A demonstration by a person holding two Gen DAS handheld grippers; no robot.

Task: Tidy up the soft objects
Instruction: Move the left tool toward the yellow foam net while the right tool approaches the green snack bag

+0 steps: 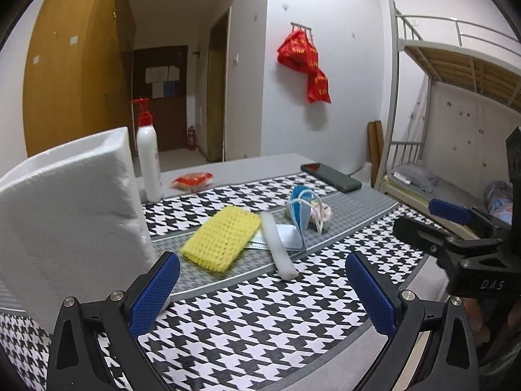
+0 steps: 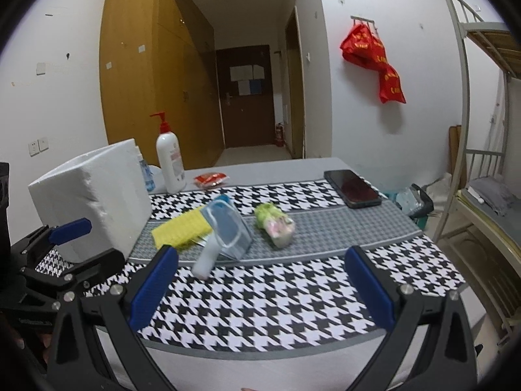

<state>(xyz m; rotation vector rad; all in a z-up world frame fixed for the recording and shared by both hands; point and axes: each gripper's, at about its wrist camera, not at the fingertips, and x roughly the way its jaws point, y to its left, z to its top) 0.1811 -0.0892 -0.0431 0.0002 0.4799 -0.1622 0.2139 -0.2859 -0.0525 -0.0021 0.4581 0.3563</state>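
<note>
Hovering spread and empty, left claw and right claw face one yellow sponge (one foam box beside).

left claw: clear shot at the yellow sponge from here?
Probably yes. The left claw is open and empty, and the yellow sponge lies just ahead on the tablecloth with bare cloth between. The white foam box crowds its left side; the white roll lies alongside the sponge's right edge.

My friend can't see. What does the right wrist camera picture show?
The open right gripper hovers over a houndstooth tablecloth. Ahead lie a yellow sponge, a blue face mask and a white foam roll, with a white foam box on the left.
</note>
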